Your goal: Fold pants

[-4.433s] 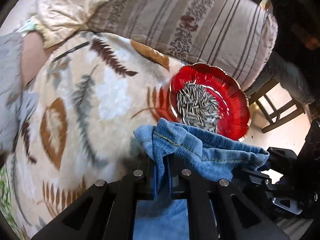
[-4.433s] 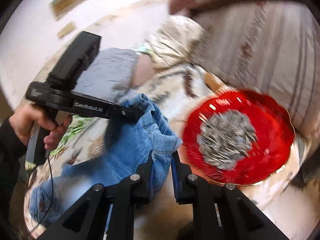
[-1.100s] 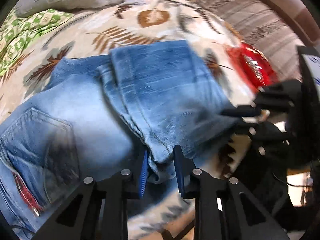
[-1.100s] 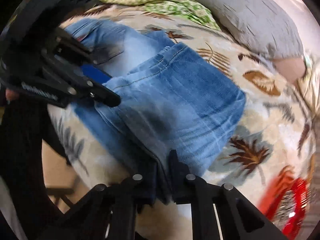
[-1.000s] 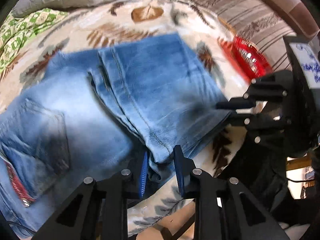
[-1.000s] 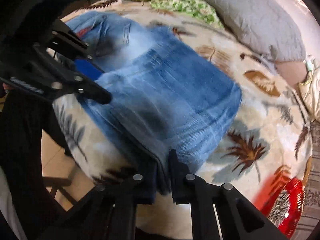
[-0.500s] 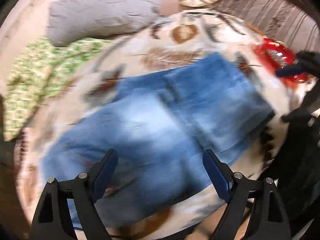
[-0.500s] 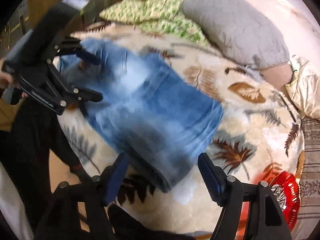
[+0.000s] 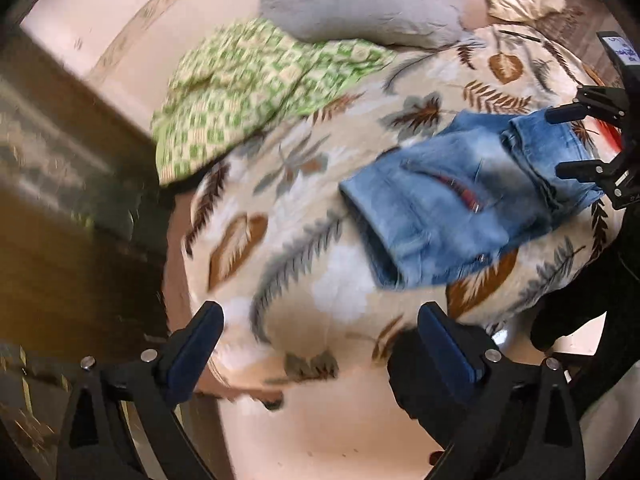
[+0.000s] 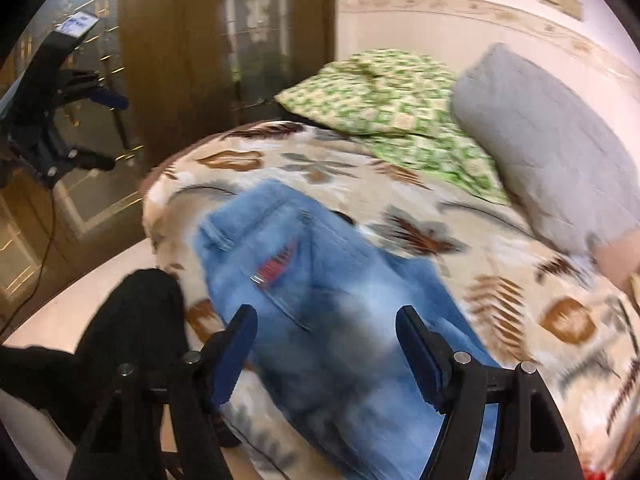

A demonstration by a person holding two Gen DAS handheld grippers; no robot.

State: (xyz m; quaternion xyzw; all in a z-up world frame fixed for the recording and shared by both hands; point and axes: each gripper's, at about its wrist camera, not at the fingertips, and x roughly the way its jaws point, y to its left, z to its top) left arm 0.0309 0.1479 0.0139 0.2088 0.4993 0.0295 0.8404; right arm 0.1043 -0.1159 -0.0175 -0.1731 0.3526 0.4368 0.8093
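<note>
The blue jeans [image 9: 460,204] lie folded on the leaf-patterned blanket [image 9: 304,240], with a back pocket and a red label facing up. In the right wrist view the jeans [image 10: 304,280] spread just beyond my right gripper [image 10: 326,320], which is open above them with no cloth between its pads. My left gripper [image 9: 318,320] is off to the left of the jeans over the bed's edge; its jaws are opening and hold nothing. Each gripper also shows in the other's view: the right gripper [image 9: 568,140] over the jeans' far end, the left gripper [image 10: 110,132] raised at the upper left.
A green patterned cloth [image 9: 260,80] and a grey pillow [image 9: 352,0] lie at the bed's head. A wooden door [image 10: 200,60] stands beyond the bed. A person's black-clad leg [image 10: 136,320] is against the bed's edge. A sliver of a red dish [image 9: 608,136] shows behind the right gripper.
Both grippers let go of the jeans' folded edge, opened wide and pulled up and back. The jeans now lie free on the blanket, smaller in both views.
</note>
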